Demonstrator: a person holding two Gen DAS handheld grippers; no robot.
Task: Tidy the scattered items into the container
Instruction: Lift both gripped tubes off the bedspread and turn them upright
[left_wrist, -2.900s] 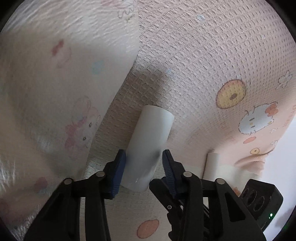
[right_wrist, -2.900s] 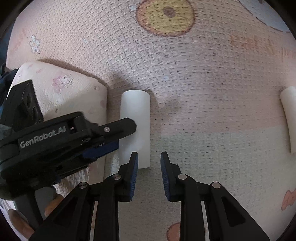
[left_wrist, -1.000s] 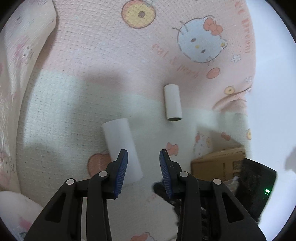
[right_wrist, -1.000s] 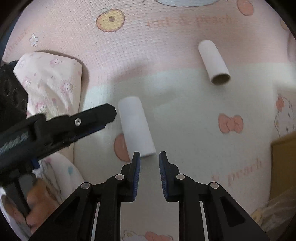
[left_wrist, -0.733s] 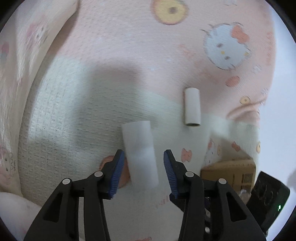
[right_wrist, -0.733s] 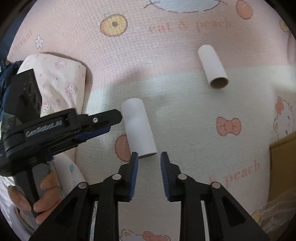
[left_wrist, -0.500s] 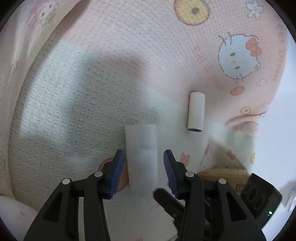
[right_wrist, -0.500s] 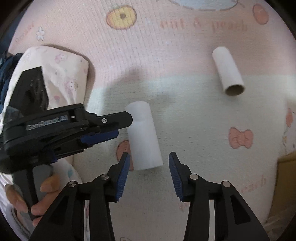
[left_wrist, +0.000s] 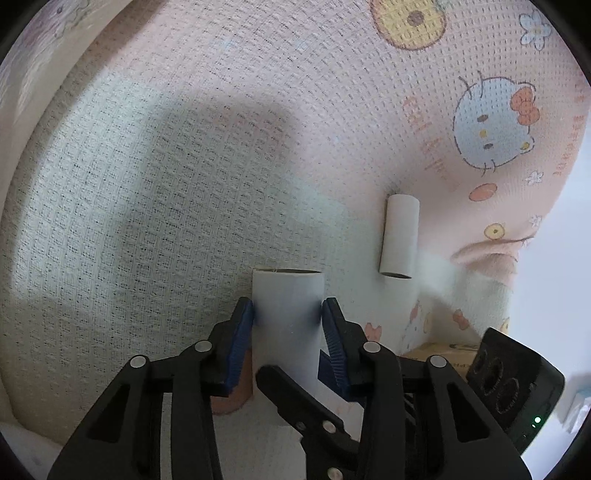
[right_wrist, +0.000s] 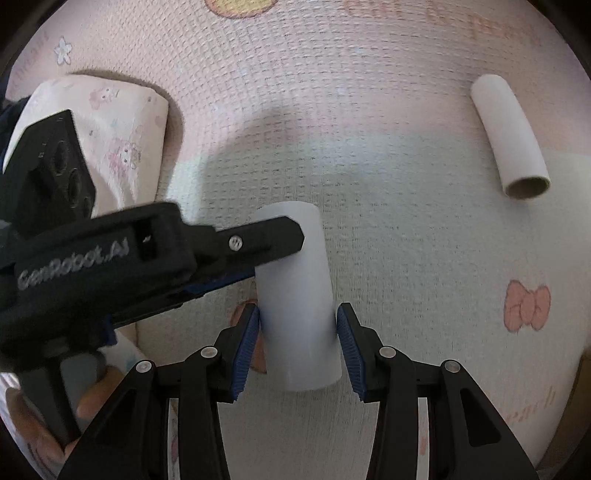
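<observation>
Both hand-held grippers now bracket the same white tube on the patterned blanket. Left gripper has its blue pads pressed against the tube's two sides, clamped on it, where half a second ago the jaws stood clear of it. Right gripper has spread its fingers wider than a second ago; its left pad touches the tube while the right pad sits just beside it, so it is apart and not gripping. Seen from the right wrist, the left gripper's black finger crosses over the tube's far end.

A second cardboard tube lies well apart from the white tube, to its far right, open end showing. A brown cardboard box, probably the container, peeks out just right of the white tube behind the left gripper's fingers. A folded printed cloth lies to the tube's left.

With the left grip made, the first tube looks ready to lift toward the box; the second is not yet collected.
</observation>
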